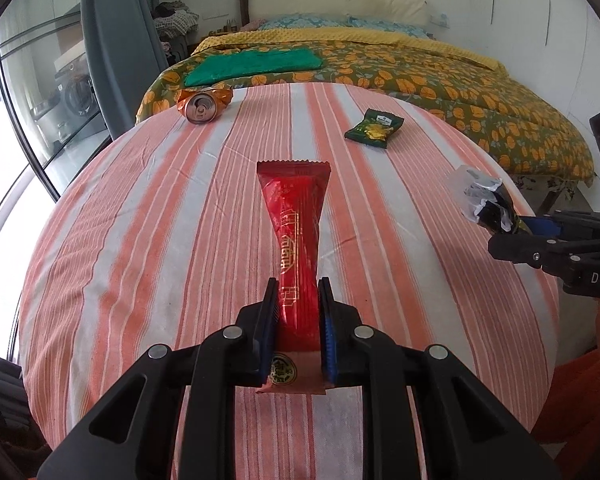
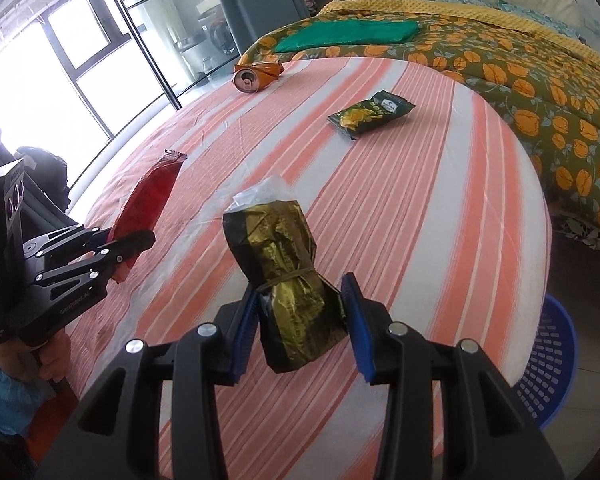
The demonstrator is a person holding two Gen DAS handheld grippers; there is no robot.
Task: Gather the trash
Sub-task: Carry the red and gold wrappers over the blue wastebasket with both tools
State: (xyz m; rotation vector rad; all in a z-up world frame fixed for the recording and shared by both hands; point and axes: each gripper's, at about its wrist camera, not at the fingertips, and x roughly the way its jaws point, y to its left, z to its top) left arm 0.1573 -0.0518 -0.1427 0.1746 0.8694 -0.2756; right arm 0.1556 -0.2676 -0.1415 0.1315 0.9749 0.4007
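My left gripper [image 1: 298, 286] is shut on a long red snack wrapper [image 1: 296, 232] and holds it above the striped table; it also shows in the right wrist view [image 2: 150, 196]. My right gripper [image 2: 300, 284] is shut on a crumpled gold-and-black bag [image 2: 284, 268] tied with a band, clear plastic at its top; this bag shows at the right of the left wrist view [image 1: 488, 204]. A crushed orange can [image 1: 202, 104] [image 2: 256, 74] and a green snack packet [image 1: 374, 128] [image 2: 370, 114] lie on the table farther away.
The round table has an orange-and-white striped cloth [image 1: 140, 240] [image 2: 420, 220]. A blue plastic basket [image 2: 548, 364] stands on the floor by the table's right edge. A bed with a floral quilt [image 1: 460, 88] and a green cloth [image 1: 252, 64] is behind. Glass doors stand at left.
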